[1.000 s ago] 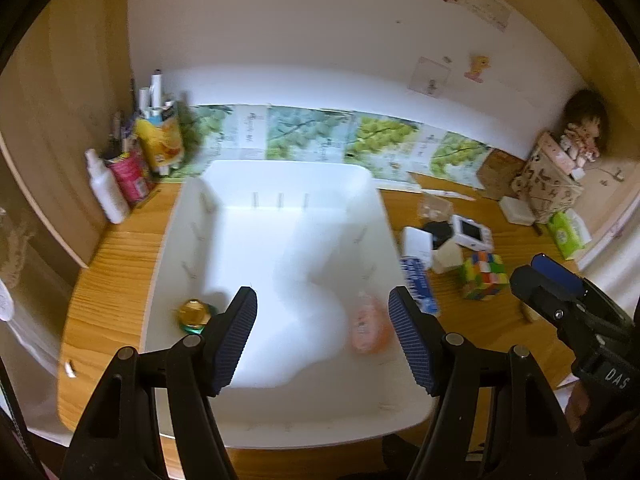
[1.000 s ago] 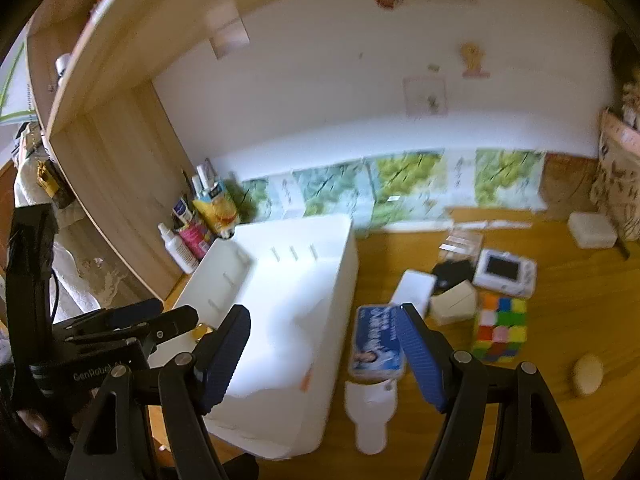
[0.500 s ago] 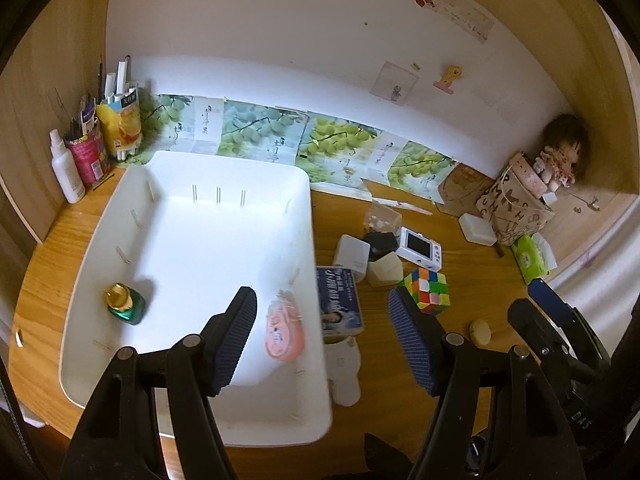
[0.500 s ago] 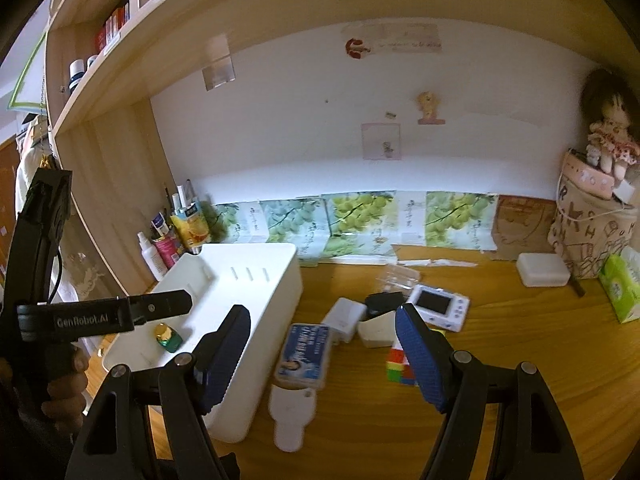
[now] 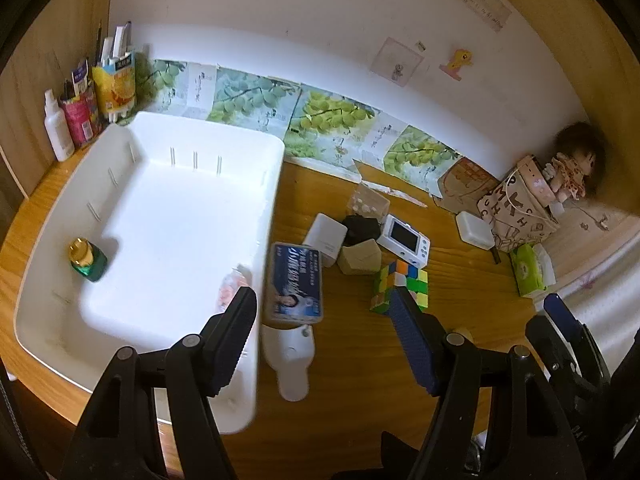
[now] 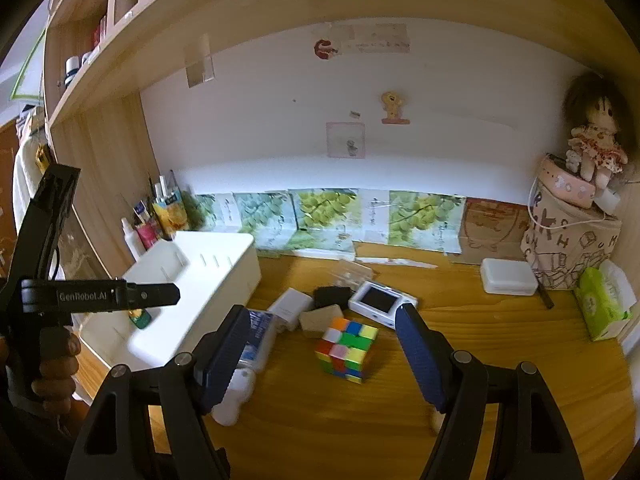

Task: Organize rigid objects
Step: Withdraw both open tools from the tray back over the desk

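A white bin point(image 5: 132, 356) sits at the left of the desk and holds a small green bottle with a gold cap point(image 5: 87, 260) and a pink packet point(image 5: 229, 292). Right of it lie a blue box point(image 5: 295, 284), a white bottle point(image 5: 290, 364), a colour cube point(image 5: 402, 286), a white handheld device point(image 5: 404, 240), a white block point(image 5: 326, 234), a tan block point(image 5: 360, 258) and a black object point(image 5: 360, 229). My left gripper point(image 5: 322, 340) is open and empty above the blue box. My right gripper point(image 6: 320, 354) is open and empty, with the cube point(image 6: 346, 348) between its fingers in view.
Bottles and pen cups point(image 5: 92, 96) stand at the back left. A patterned box with a doll point(image 6: 572, 232), a white case point(image 6: 508, 282) and a green tissue pack point(image 6: 604, 304) sit at the right. A small beige piece point(image 5: 464, 334) lies by the left gripper's right finger. A shelf runs overhead.
My left gripper has moved right, from over the bin to over the blue box. My right gripper has moved right and back, so the cube now lies between its fingers.
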Demonstrator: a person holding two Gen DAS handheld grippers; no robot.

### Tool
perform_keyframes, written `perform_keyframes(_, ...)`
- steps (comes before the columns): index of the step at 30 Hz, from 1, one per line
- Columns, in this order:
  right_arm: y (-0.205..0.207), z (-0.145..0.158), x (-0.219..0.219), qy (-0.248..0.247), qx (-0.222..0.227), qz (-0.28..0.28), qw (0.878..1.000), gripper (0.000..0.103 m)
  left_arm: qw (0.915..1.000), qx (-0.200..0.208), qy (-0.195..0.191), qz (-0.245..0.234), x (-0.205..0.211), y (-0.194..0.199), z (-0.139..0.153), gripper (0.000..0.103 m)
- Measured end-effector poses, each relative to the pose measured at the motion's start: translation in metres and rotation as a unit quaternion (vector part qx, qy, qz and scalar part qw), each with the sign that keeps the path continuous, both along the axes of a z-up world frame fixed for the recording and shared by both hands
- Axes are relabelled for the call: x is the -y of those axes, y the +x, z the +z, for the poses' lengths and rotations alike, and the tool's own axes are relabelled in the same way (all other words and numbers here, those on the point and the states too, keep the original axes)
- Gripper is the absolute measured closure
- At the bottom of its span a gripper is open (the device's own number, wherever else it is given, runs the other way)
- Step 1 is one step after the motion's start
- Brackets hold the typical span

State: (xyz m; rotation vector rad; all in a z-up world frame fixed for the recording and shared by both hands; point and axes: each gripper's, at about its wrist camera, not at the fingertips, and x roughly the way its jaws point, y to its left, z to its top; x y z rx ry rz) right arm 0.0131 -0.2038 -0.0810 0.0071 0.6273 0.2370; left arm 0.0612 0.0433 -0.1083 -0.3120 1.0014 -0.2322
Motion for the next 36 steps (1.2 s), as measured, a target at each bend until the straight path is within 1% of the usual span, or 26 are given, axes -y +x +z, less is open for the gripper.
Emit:
perform_keyframes(5, 0.002, -0.003, 0.018, -0.026, -0.007, 0.013, 1.0, 0.027, 0.9997, -0.019, -0.006, 0.015, 0.018, 0.001, -0.008, 0.031)
perform_keyframes(7, 0.004, -0.005, 0.025, -0.03, -0.013, 0.018, 0.999, 0.025, 0.9995, -0.023, -0.008, 0.019, 0.024, 0.001, -0.012, 0.031)
perform_keyframes(10, 0.005, -0.01, 0.035, -0.04, -0.022, 0.027, 0.999, 0.024, 0.9992, -0.027, -0.008, 0.028, 0.035, 0.0, -0.016, 0.031)
perform_keyframes(14, 0.008, -0.02, 0.047, -0.06, -0.039, 0.04, 0.997, 0.024, 0.9988, -0.034, -0.006, 0.033, 0.048, -0.001, -0.021, 0.031)
perform_keyframes(19, 0.013, -0.033, 0.061, -0.073, -0.059, 0.054, 0.994, 0.024, 0.9982, -0.047, -0.002, 0.038, 0.065, 0.001, -0.028, 0.031)
perform_keyframes(20, 0.014, -0.035, 0.064, -0.076, -0.063, 0.056, 0.994, 0.024, 0.998, -0.049, 0.0, 0.039, 0.068, 0.002, -0.029, 0.029)
perform_keyframes(21, 0.015, -0.037, 0.066, -0.079, -0.067, 0.058, 0.993, 0.024, 0.9979, -0.051, 0.001, 0.039, 0.07, 0.002, -0.03, 0.025)
perform_keyframes(23, 0.016, -0.043, 0.07, -0.086, -0.074, 0.065, 0.991, 0.024, 0.9978, -0.053, 0.004, 0.04, 0.074, 0.003, -0.032, 0.024)
perform_keyframes(26, 0.017, -0.049, 0.075, -0.092, -0.085, 0.075, 0.989, 0.023, 0.9973, -0.059, 0.018, 0.038, 0.083, 0.006, -0.035, 0.02)
perform_keyframes(29, 0.021, -0.057, 0.079, -0.096, -0.099, 0.084, 0.987, 0.023, 0.9969, -0.063, 0.034, 0.032, 0.093, 0.01, -0.039, 0.02)
perform_keyframes(34, 0.027, -0.072, 0.08, -0.133, -0.123, 0.098, 0.979, 0.022, 0.9951, -0.068, 0.07, 0.015, 0.11, 0.017, -0.048, 0.02)
perform_keyframes(36, 0.03, -0.077, 0.082, -0.138, -0.132, 0.104, 0.976, 0.023, 0.994, -0.072, 0.082, 0.007, 0.117, 0.021, -0.052, 0.02)
